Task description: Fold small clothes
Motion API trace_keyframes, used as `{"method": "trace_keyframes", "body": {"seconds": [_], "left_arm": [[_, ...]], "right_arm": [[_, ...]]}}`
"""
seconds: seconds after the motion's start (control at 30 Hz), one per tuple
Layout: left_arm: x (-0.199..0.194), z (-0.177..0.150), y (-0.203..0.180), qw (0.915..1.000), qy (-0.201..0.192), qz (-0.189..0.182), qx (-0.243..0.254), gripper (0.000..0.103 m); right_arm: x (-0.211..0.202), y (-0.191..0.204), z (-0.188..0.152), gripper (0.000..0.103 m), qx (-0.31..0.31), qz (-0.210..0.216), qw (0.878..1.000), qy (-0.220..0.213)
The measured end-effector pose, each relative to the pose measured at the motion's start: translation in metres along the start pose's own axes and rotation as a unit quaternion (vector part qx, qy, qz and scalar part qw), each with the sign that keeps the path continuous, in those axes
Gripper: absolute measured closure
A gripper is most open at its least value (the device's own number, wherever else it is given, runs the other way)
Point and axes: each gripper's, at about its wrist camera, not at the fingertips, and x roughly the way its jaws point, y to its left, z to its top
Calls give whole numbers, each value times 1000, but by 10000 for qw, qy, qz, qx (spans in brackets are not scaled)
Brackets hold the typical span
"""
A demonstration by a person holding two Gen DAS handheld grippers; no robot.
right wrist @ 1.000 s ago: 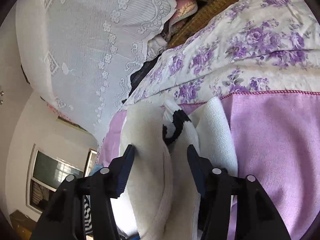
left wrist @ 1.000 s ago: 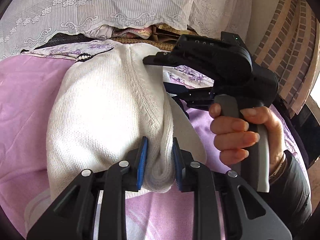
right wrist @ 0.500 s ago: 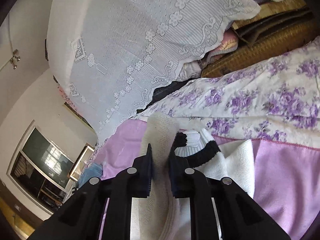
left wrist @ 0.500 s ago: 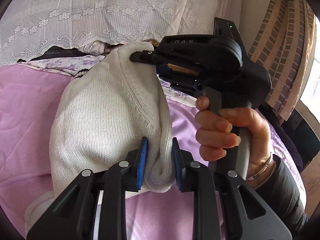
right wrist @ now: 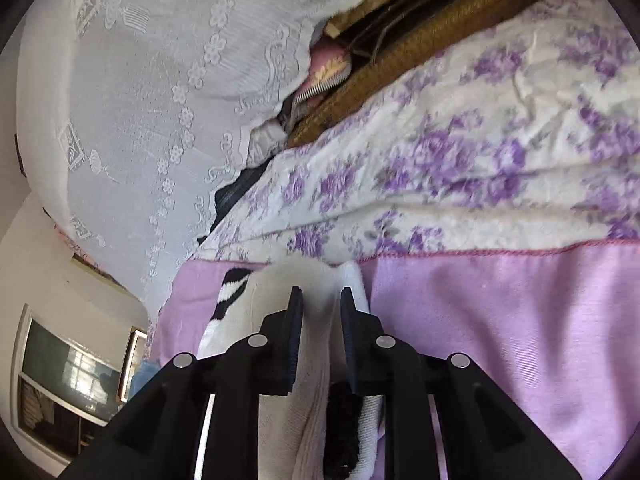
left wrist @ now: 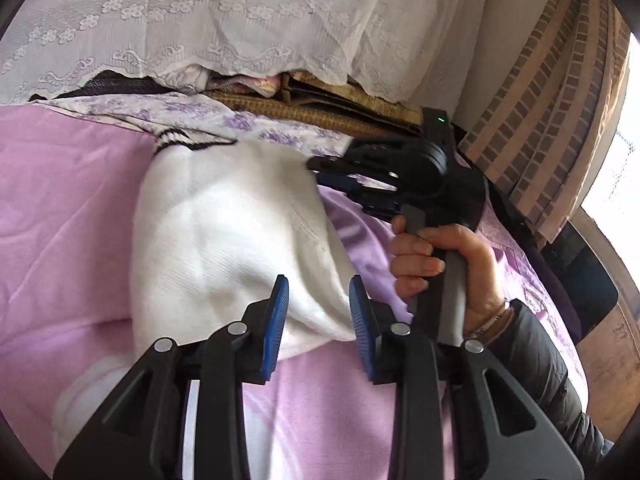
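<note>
A small white knit sweater point(left wrist: 224, 240) with black-striped trim lies bunched on the pink bedspread point(left wrist: 60, 208). My left gripper point(left wrist: 318, 312) is open, its blue pads either side of the sweater's near hem. My right gripper point(left wrist: 316, 170), held in a hand, is at the sweater's far right edge. In the right wrist view the right gripper point(right wrist: 320, 320) is shut on a fold of the white sweater point(right wrist: 276, 400), with the black trim point(right wrist: 340, 420) below the jaws.
A purple-flowered sheet point(right wrist: 460, 152) lies beyond the pink bedspread point(right wrist: 520, 320). A white lace cover point(left wrist: 200, 20) drapes over a pile at the back, above a woven mat edge point(left wrist: 320, 112). A brick-pattern curtain point(left wrist: 560, 120) hangs on the right.
My left gripper has opened and let go of the sweater's hem. My right gripper closed on the sweater's far edge, lifted it, and has now lowered it toward the bed.
</note>
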Motion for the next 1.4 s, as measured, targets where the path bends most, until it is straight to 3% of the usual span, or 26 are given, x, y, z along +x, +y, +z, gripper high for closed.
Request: {"method": "trace_keyframes", "body": {"seconds": [0.07, 0.13, 0.23, 0.4, 0.47, 0.53, 0.57, 0.6, 0.7, 0.87, 0.97, 1.03, 1.07, 1.1, 1.13, 1.23, 1.27, 1.33, 1.37, 1.4], "left_arm": [[-10, 6, 15, 9992, -203, 320, -98, 68], [-11, 9, 28, 9979, -234, 586, -163, 68], [-6, 6, 39, 9964, -237, 790, -203, 68], [-7, 3, 39, 9933, -310, 1115, 51, 67], [-2, 0, 37, 9914, -198, 1268, 249, 58], [11, -6, 37, 9870, 88, 1548, 415, 43], [20, -9, 42, 9860, 302, 1597, 371, 40], [28, -11, 50, 9877, 568, 1447, 191, 39], [24, -8, 80, 9924, 749, 746, -635, 40], [-5, -6, 92, 9931, 354, 340, -1069, 45], [-21, 5, 97, 9923, 28, 339, -1190, 47], [-22, 17, 98, 9920, -45, 289, -1228, 47], [-19, 23, 98, 9921, -34, 280, -1223, 47], [-15, 27, 97, 9926, -2, 269, -1186, 47], [-9, 29, 95, 9933, 54, 282, -1122, 47], [17, 30, 94, 9936, 280, 633, -898, 44], [25, 26, 98, 9932, 345, 647, -901, 42], [30, 21, 108, 9913, 396, 656, -1071, 29], [31, 20, 112, 9907, 437, 592, -1141, 29], [35, 19, 113, 9905, 504, 549, -1158, 28]], "right_arm": [[-13, 11, 3, 83, -205, 242, 9994, -120], [-20, 27, -1, 83, -392, 692, 9968, 25], [-19, 53, -16, 83, -804, 845, 9929, 246], [-5, 69, -55, 83, -1278, 507, 9873, 801], [-2, 58, -69, 85, -1290, 85, 9871, 948], [-3, 41, -76, 103, -1162, -4, 9889, 920], [-6, 33, -76, 103, -1075, -19, 9901, 902], [-8, 27, -77, 103, -966, 45, 9913, 889], [-14, 17, -85, 103, -818, 150, 9933, 800], [-28, 24, -97, 103, -1042, -165, 9929, 544], [-45, 40, -98, 96, -1202, -477, 9914, 201], [-54, 64, -97, 93, -1636, -548, 9850, -65], [-55, 75, -97, 85, -1776, -486, 9828, -102], [-55, 85, -97, 68, -1853, -405, 9818, -125], [-54, 92, -97, 63, -1906, -346, 9810, -147], [-37, 107, -93, 62, -2020, -445, 9783, -79], [-29, 104, -91, 62, -1958, -524, 9792, -39], [-8, 89, -89, 62, -1779, -906, 9798, 110], [4, 76, -90, 66, -1736, -1144, 9778, 255], [6, 67, -93, 66, -1789, -987, 9788, 174]]}}
